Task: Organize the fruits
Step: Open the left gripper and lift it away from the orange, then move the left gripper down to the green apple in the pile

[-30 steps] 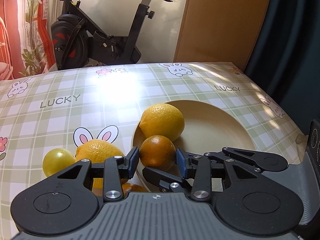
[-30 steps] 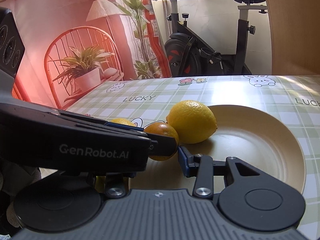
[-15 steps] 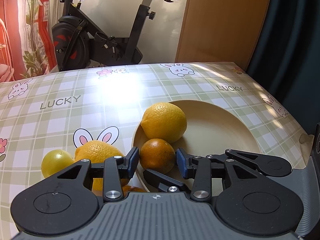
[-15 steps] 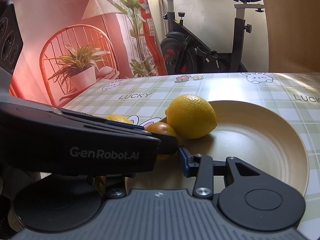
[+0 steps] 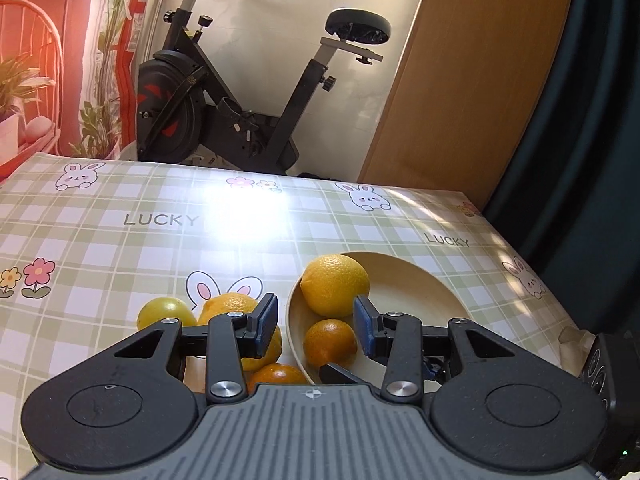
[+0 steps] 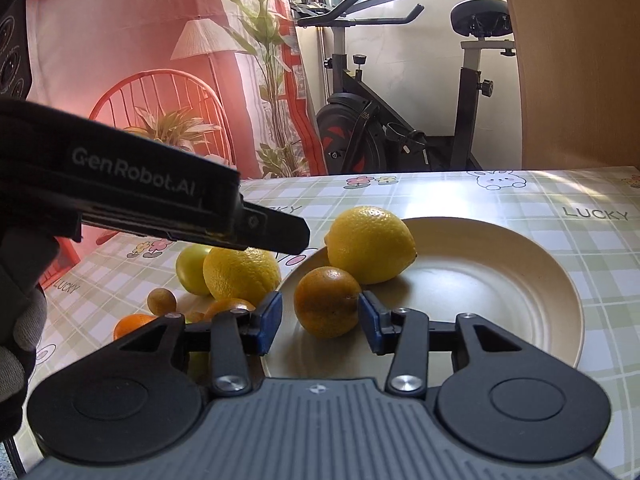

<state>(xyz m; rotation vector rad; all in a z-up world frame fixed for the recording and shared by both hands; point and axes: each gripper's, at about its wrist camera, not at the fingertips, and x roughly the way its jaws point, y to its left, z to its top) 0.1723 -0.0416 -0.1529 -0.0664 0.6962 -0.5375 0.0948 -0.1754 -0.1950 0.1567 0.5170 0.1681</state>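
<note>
A beige plate is taken as the landmark on the checked tablecloth. Two fruits are seen on the plate: a large lemon at its far left part and a small orange at its near left part, touching or almost touching the lemon.

The right gripper is held low at the plate's near edge, its blue pads spread wide on either side of the small orange; contact cannot be confirmed, so the fingers are recorded as open, not gripping. The left gripper is held above and left of the plate, fingers likewise spread, nothing between them.

Left of the plate, off its rim, the remaining fruit is gathered: a second lemon, a pale green-yellow fruit, a small brownish fruit and two more oranges, partly hidden behind the right gripper.

Judgement: sorting onto the plate is partly done; the cluster just left of the rim appears left to be moved.
</note>
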